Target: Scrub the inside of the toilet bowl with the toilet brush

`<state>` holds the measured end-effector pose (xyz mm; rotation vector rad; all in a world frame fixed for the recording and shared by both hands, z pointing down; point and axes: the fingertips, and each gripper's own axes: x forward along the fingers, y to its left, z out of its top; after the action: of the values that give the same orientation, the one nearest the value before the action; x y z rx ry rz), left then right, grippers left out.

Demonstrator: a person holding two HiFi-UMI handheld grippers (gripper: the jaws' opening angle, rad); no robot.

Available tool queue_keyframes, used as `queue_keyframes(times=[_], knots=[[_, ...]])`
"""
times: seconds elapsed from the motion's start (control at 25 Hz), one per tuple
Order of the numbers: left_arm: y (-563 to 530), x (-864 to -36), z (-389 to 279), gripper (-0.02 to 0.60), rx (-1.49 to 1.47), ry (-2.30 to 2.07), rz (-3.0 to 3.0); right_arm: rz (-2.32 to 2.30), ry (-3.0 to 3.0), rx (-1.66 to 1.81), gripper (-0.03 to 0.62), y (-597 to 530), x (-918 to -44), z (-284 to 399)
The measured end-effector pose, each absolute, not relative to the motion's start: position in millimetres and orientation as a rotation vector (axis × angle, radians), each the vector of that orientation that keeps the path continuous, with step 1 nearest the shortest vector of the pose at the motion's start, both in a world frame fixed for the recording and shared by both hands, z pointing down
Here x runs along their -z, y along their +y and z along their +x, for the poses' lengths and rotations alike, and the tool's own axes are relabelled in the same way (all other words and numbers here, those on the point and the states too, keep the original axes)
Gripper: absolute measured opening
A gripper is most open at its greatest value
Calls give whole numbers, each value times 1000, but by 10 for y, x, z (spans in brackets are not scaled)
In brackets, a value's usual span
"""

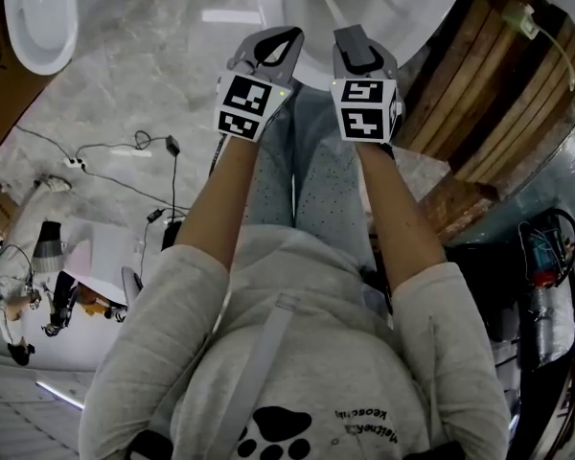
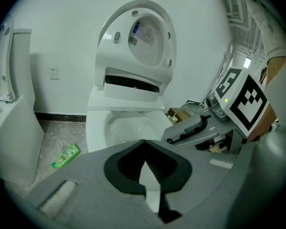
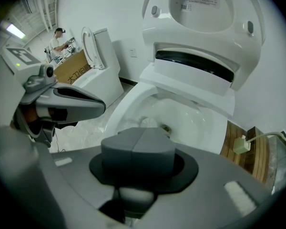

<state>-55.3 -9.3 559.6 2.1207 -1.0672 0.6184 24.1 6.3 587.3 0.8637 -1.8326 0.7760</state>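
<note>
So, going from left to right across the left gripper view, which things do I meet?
second toilet → green bottle → toilet with raised lid → right hand-held gripper

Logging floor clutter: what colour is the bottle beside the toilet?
The bottle is bright green, clearest in the left gripper view.

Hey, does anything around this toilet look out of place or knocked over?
One thing: a green bottle lies on its side on the floor beside the toilet, as if dropped or tipped over. No spill shows around it.
</note>
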Motion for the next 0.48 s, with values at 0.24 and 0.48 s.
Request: queue_keyframes(times=[0.24, 0.48], knots=[[-132, -5604, -493, -5, -620, -1060, 2125, 867, -1846, -763, 151, -59, -5859, 245], [-186, -5607, -450, -5, -623, -1063, 2132, 871, -1869, -747, 151, -200, -5863, 235]])
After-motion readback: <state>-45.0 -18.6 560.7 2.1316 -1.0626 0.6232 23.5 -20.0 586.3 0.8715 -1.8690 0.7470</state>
